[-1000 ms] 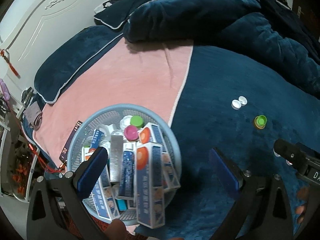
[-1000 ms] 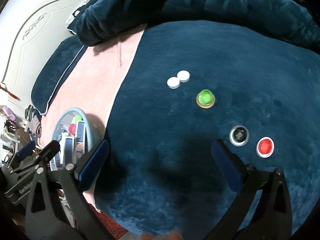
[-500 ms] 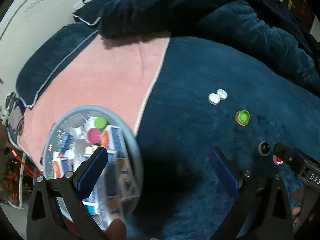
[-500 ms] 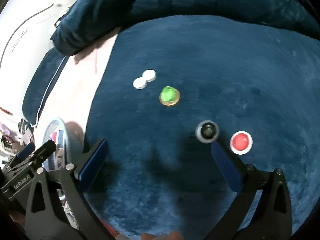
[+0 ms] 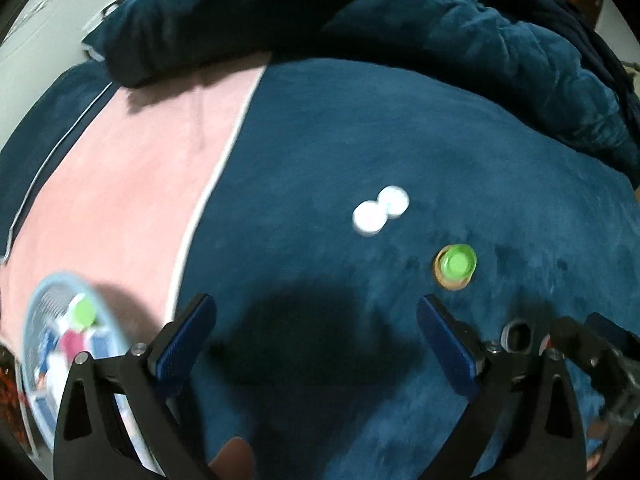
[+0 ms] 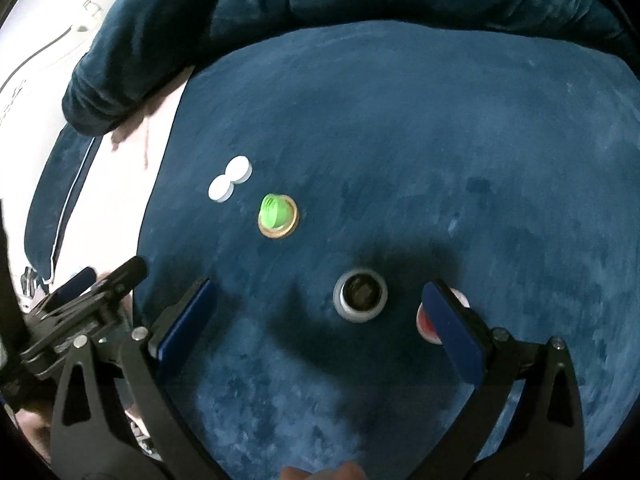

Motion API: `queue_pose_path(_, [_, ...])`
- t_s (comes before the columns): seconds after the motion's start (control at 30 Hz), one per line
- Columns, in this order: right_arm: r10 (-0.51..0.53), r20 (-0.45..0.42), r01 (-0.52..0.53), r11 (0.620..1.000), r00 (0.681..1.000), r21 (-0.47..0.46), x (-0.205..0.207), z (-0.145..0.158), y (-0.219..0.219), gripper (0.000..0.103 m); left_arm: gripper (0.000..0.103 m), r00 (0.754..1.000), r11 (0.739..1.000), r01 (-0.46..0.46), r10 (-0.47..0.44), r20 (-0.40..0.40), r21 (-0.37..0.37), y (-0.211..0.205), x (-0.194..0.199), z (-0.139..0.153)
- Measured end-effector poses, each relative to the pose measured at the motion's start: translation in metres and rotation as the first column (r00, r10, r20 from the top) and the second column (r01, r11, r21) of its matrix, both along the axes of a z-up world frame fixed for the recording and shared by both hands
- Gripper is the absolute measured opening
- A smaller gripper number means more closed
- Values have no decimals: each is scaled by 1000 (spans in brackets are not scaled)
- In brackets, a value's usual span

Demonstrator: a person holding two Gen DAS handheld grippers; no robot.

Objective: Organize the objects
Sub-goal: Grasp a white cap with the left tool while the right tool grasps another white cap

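Risk lay chiefly in the soft, yielding bed cover (image 6: 420,140) on which the small caps rested. The right gripper (image 6: 320,312) was held spread wide and empty, its fingers straddling the grey-rimmed black cap (image 6: 360,295), while the red cap (image 6: 430,320) sat touching or just behind the right finger. A closing stroke could, it was judged, have nudged the red cap aside or pressed the black cap down into the plush so that it slipped out or tipped. The left gripper (image 5: 316,340) was likewise spread and empty, held over bare cover, with the green cap (image 5: 456,266) just beyond its right finger and the two white caps (image 5: 380,210) farther off, touching each other. The blue basket (image 5: 40,308) was seen only at the near left edge of the left view, blurred; a carried cap would have had to travel well across the bed to reach it, and a weak pinch could have dropped it on the way.

Compared with a second before, the basket had passed from between the left fingers to the frame's edge, and the black cap had come from beyond the right gripper to between its fingers.
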State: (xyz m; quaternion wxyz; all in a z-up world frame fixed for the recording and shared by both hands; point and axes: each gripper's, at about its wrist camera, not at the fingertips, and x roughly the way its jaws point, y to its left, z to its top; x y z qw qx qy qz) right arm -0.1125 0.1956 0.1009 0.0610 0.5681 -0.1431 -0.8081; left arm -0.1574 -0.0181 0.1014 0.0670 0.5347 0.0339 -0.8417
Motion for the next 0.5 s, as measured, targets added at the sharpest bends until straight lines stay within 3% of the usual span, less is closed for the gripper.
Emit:
queue_pose_path(0.4, [-75,-29,74,997,997,-4,-25,-14,16,103,80,999,999,5,-2,-42,53,8,-57,-68])
queue_pose_path(0.5, [-81,-26,81,997,996,-1,-26,-18,18,103,69,999,998,17,-14,-35,64,12,-66,-81])
